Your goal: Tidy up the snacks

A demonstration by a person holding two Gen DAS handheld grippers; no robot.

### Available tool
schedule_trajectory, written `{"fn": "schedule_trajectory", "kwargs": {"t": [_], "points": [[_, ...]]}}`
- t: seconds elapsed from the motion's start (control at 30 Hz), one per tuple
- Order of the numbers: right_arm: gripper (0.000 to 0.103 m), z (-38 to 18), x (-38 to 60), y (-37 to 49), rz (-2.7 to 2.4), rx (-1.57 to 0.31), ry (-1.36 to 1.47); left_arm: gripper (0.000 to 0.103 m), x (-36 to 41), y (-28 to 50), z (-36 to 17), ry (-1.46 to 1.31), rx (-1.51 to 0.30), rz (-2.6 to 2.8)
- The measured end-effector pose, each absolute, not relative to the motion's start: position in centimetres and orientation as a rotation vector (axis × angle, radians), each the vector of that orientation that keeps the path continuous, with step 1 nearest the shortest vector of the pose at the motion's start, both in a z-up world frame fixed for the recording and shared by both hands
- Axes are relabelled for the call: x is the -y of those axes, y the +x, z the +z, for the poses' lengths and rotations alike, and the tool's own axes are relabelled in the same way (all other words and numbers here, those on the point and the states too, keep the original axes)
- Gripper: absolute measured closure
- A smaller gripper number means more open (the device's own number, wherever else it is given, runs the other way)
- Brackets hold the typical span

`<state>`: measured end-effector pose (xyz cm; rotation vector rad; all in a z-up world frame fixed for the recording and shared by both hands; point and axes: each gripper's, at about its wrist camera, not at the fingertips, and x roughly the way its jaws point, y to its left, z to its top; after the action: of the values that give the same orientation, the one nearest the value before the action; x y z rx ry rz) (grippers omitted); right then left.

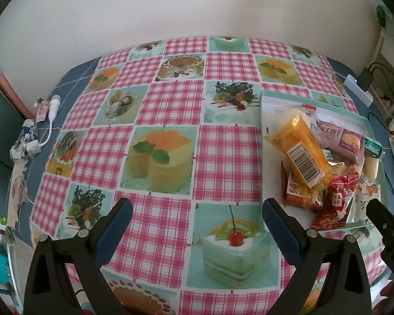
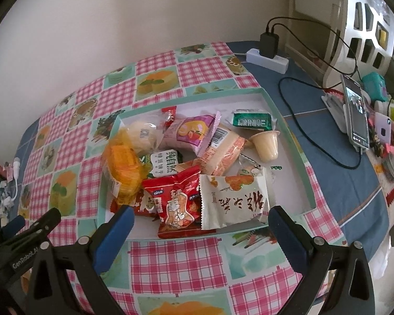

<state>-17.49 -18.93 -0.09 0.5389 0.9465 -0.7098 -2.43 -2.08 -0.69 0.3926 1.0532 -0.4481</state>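
Inside the shallow green-rimmed box lid (image 2: 296, 141) on the tabletop (image 1: 170, 120), all the snack packets (image 2: 186, 162) lie heaped, either gathered or awaiting sorting; both grippers' jaws hang apart, empty.

Pink gingham and cake prints cover the tablecloth (image 1: 170, 120); beyond the blue-padded fingers (image 2: 118, 233), a mint-rimmed tray (image 2: 296, 141) holds a red packet (image 2: 181, 202) and an orange packet (image 2: 123, 168).
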Motion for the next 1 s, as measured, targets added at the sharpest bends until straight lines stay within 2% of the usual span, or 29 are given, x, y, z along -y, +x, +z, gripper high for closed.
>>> {"fn": "schedule_trajectory", "kwargs": {"t": [1.0], "points": [[0.0, -0.3, 18.1, -16.5, -0.69, -0.976, 0.501, 0.004, 1.3, -1.3, -1.7, 0.402, -1.116, -0.376]]}}
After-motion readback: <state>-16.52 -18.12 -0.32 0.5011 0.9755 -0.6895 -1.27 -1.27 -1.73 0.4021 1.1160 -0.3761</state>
